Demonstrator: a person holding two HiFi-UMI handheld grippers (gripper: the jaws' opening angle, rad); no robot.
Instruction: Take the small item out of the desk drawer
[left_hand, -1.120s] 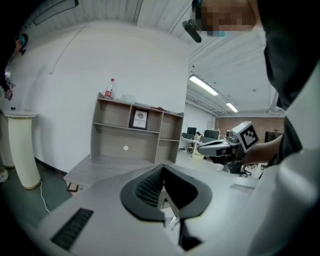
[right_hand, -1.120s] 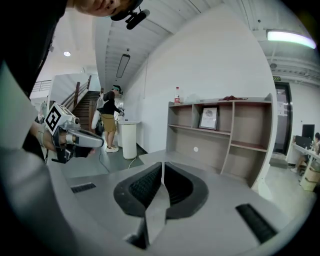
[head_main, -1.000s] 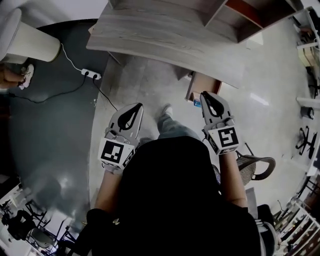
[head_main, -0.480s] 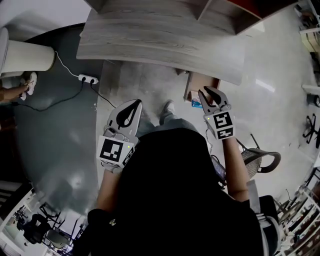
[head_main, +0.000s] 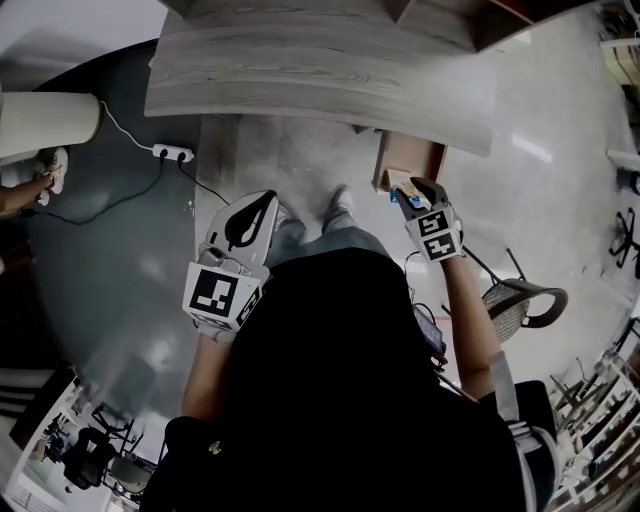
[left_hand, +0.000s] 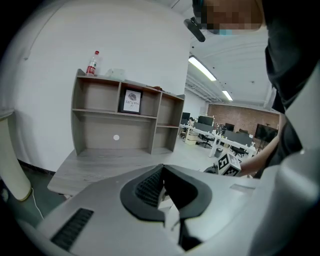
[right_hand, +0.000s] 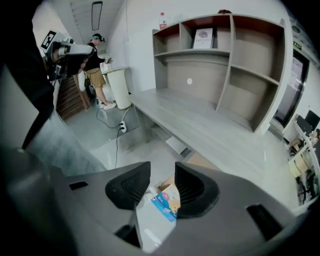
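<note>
The wooden desk drawer stands pulled out under the right end of the grey desk. A small blue and yellow packet lies in it, seen in the right gripper view in the gap between the jaws. My right gripper hovers over the drawer's front; its jaws are opening and the pads do not touch the packet. My left gripper hangs over the floor left of my legs, its fingertips together and nothing in them.
A shelf unit with a bottle on top stands on the desk. A power strip with a cable lies on the floor at left, beside a white cylinder. An office chair is at my right.
My right gripper has moved forward over the drawer and its jaws have parted. The left gripper has stayed about where it was, still shut.
</note>
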